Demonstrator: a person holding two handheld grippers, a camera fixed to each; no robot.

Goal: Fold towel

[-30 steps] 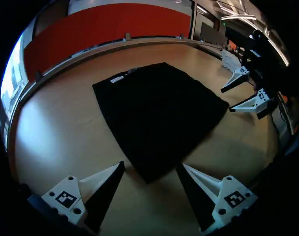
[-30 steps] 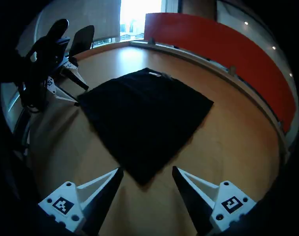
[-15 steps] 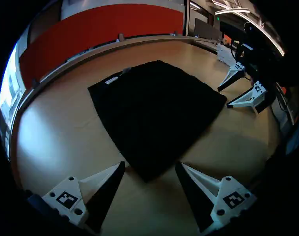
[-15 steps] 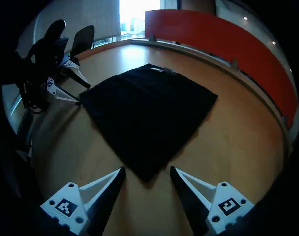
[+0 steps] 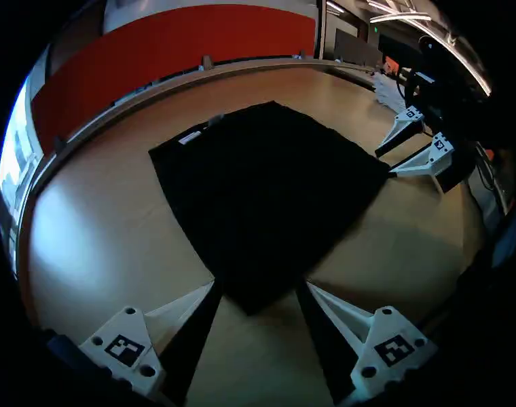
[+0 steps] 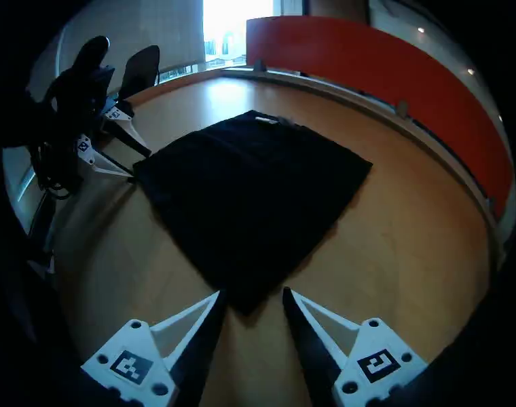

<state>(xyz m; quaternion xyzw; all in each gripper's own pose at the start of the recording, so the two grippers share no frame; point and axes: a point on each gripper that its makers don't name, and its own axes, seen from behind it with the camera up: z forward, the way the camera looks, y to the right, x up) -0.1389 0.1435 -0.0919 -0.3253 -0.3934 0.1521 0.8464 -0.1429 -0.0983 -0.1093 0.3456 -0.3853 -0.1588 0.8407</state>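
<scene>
i hold the left gripper (image 5: 256, 288) and right gripper (image 6: 252, 293) at opposite corners of the black towel (image 5: 271, 197), each with jaws parted and a corner lying between its fingers. the towel lies spread flat on the wooden table (image 5: 102, 224).

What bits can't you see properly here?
Left gripper view: small white tag on the flat black cloth towel, too small to read.
Both views: the towel's folds or layers, lost in its darkness.
Right gripper view: whatever holds the left gripper, swallowed by shadow at the edge.
</scene>
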